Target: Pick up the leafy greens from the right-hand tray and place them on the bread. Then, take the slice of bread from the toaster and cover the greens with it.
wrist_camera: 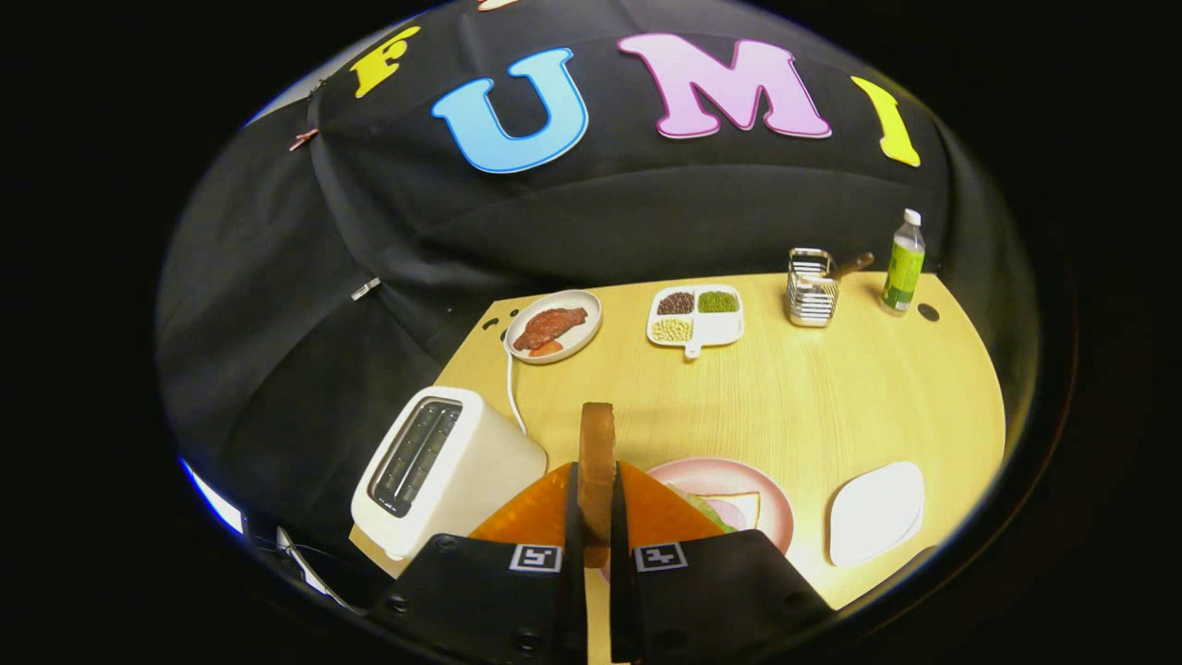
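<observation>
A staged kitchen set inside a recording booth: a wooden table (pixel 785 397) stands against a black cloth wall (pixel 646 222). A white toaster (pixel 443 471) sits at its near left corner; beyond it are a steak plate (pixel 552 325), a divided bean dish (pixel 695 315) and a drink bottle (pixel 903 263).

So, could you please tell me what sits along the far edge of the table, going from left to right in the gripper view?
Plate of meat → divided dish of beans → wire holder → green bottle. Nearer, the gripper has its fingers shut on the bread slice.
</observation>
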`<state>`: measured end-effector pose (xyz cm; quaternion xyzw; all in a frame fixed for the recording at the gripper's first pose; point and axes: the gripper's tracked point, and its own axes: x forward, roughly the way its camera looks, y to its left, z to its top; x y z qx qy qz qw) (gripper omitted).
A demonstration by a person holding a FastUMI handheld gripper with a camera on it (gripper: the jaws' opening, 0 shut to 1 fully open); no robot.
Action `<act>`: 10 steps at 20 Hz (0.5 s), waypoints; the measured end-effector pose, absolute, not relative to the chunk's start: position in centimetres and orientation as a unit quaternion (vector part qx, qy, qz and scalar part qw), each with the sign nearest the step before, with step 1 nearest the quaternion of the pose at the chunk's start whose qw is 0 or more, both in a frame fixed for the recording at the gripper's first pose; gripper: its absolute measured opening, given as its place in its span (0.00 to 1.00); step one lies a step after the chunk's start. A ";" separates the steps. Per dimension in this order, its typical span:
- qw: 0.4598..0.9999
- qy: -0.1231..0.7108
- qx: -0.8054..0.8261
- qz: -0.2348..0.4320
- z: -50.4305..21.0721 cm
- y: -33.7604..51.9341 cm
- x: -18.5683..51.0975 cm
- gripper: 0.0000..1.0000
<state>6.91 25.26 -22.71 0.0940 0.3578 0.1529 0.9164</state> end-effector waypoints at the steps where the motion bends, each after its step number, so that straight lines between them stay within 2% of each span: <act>1: 0.913 0.363 0.104 0.151 -23.5 24.9 6.8 0.14; 10: 0.892 0.397 0.160 0.146 -29.8 22.1 6.7 0.14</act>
